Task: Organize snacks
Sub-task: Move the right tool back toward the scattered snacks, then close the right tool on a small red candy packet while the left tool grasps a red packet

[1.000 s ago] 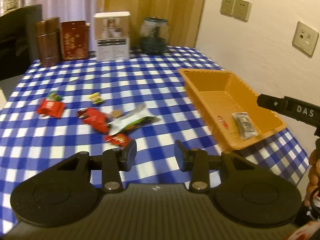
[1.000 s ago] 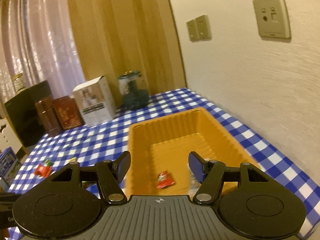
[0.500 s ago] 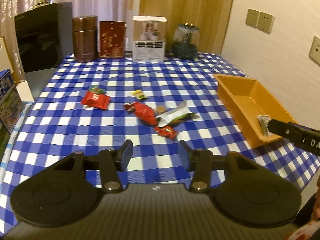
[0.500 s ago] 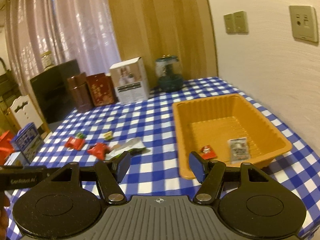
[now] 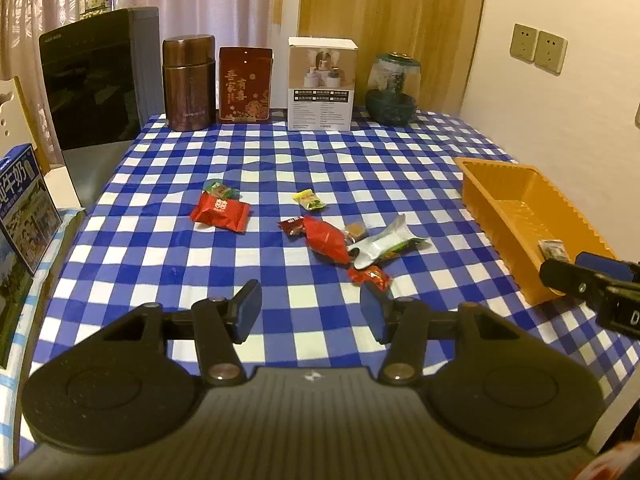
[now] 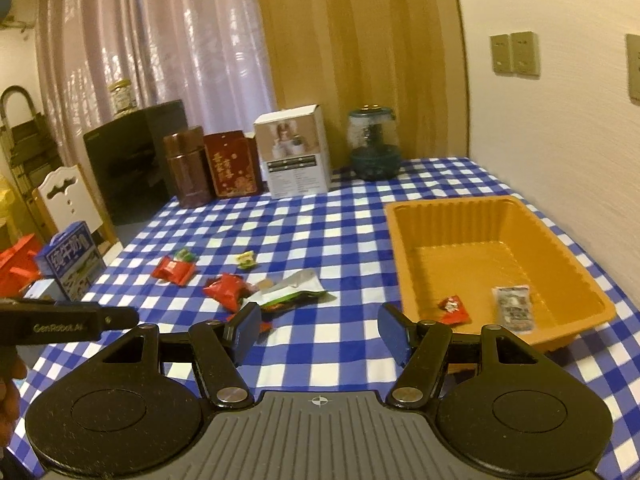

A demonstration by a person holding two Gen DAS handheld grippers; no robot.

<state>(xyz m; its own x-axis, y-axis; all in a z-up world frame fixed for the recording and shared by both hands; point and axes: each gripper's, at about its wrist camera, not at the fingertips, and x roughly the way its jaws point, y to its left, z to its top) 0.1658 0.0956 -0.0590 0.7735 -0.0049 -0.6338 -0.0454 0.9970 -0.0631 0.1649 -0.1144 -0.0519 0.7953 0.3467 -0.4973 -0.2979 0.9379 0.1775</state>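
Two wrapped snacks lie in the orange tray by the table's right edge while most snacks wait mid-table, both the left gripper, its jaws just widened, and right gripper spread and empty.

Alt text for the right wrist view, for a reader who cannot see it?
The open, empty right gripper hovers over a blue checked tablecloth. An orange tray on the right holds two snack packets; more snacks lie loose on the left.

Dim warm light, fisheye-bent edges
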